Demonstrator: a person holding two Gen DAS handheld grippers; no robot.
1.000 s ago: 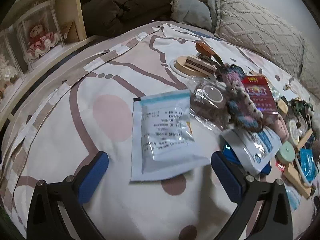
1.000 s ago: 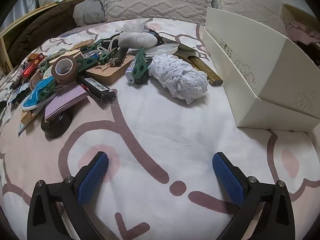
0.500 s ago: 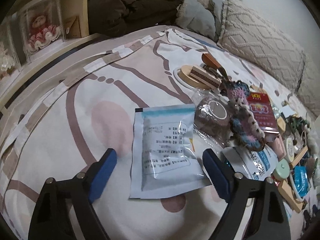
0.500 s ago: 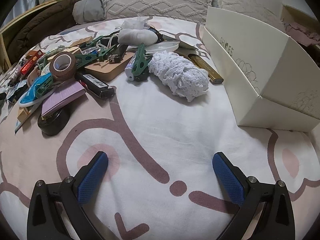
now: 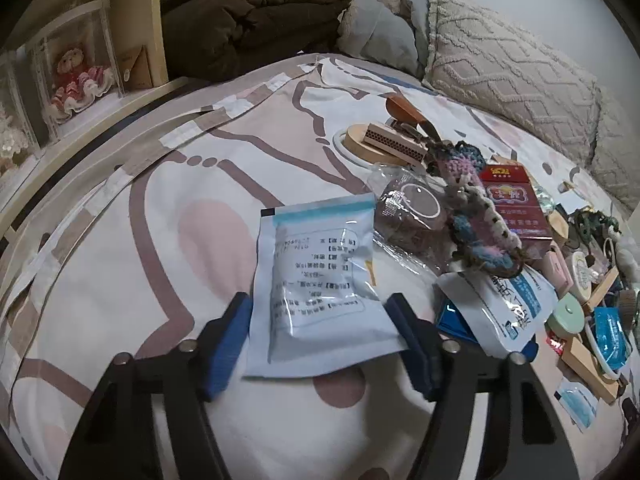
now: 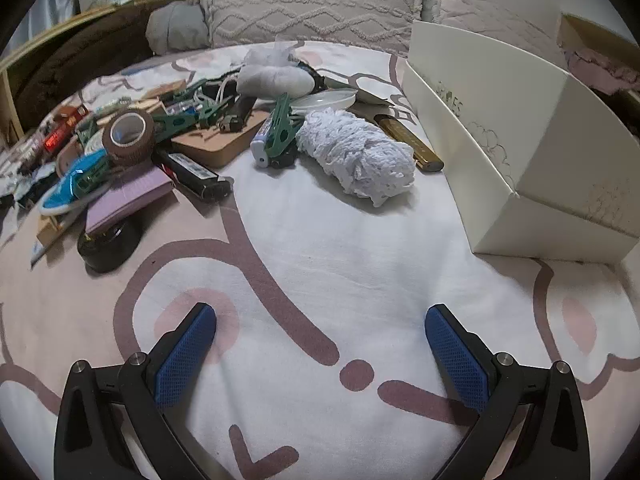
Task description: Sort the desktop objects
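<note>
A pale blue printed sachet (image 5: pixel 320 284) lies flat on the patterned bedsheet (image 5: pixel 120 272). My left gripper (image 5: pixel 322 316) is open with its blue pads on either side of the sachet's near end, close to its edges. To the right lies a pile: a brown tape roll in a clear wrap (image 5: pixel 412 208), a crocheted piece (image 5: pixel 476 220), a red box (image 5: pixel 512 204). My right gripper (image 6: pixel 320 332) is open and empty over bare sheet, well short of a white crocheted bundle (image 6: pixel 356 156) and a cream box (image 6: pixel 520 152).
A wooden harmonica block (image 5: pixel 384 144) lies behind the pile. In the right wrist view a clutter holds a brown tape roll (image 6: pixel 128 136), a lighter (image 6: pixel 192 172), a purple pad (image 6: pixel 128 196), a black round tin (image 6: pixel 108 244). Pillows (image 5: pixel 512 80) and a shelf (image 5: pixel 80 60) border the bed.
My left gripper has moved forward to the sachet and its jaws have narrowed around the sachet's near end. My right gripper has barely moved.
</note>
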